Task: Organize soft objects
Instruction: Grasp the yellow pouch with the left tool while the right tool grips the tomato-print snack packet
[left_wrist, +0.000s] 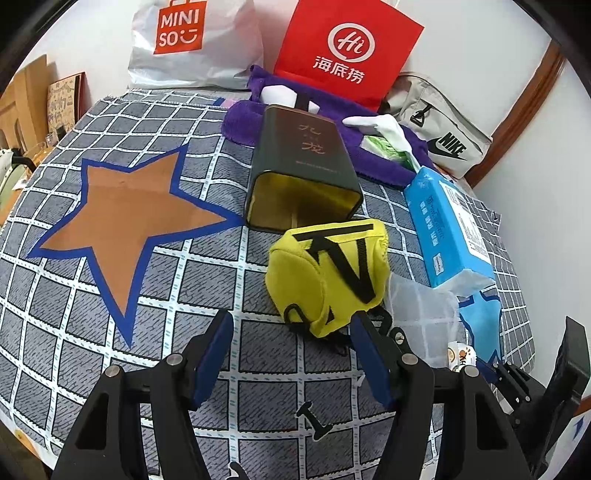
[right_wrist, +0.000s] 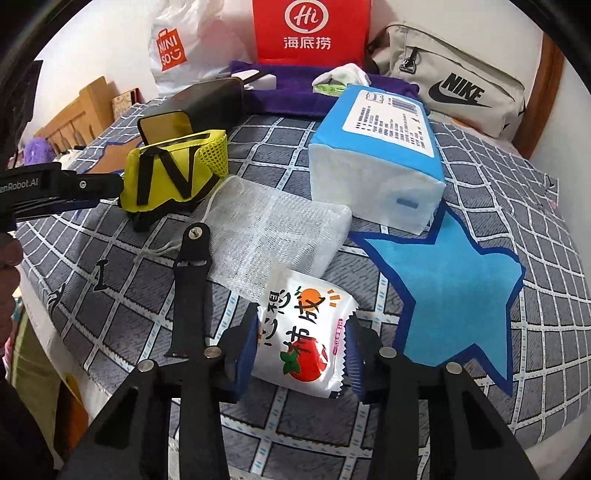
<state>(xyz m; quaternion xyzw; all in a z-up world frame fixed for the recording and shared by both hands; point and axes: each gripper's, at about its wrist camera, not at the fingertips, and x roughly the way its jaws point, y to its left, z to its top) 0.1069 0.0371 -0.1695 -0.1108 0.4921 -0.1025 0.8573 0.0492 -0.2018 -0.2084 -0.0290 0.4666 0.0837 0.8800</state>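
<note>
A yellow pouch with black straps (left_wrist: 328, 273) lies on the checked cloth just ahead of my open left gripper (left_wrist: 291, 332); its near corner reaches between the fingertips. It also shows in the right wrist view (right_wrist: 173, 173). My right gripper (right_wrist: 303, 354) has its pads on both sides of a white snack packet (right_wrist: 306, 336) printed with a tomato. A white mesh bag (right_wrist: 273, 229) lies beyond the packet. A blue tissue pack (right_wrist: 376, 155) sits behind the blue star mat (right_wrist: 454, 295). An orange star mat (left_wrist: 129, 218) lies left.
A dark open tin (left_wrist: 303, 173) lies on its side behind the pouch. A purple towel (left_wrist: 243, 118), red bag (left_wrist: 343, 48), white MINISO bag (left_wrist: 192, 40) and grey Nike bag (right_wrist: 454, 88) line the back. The table edge runs near both grippers.
</note>
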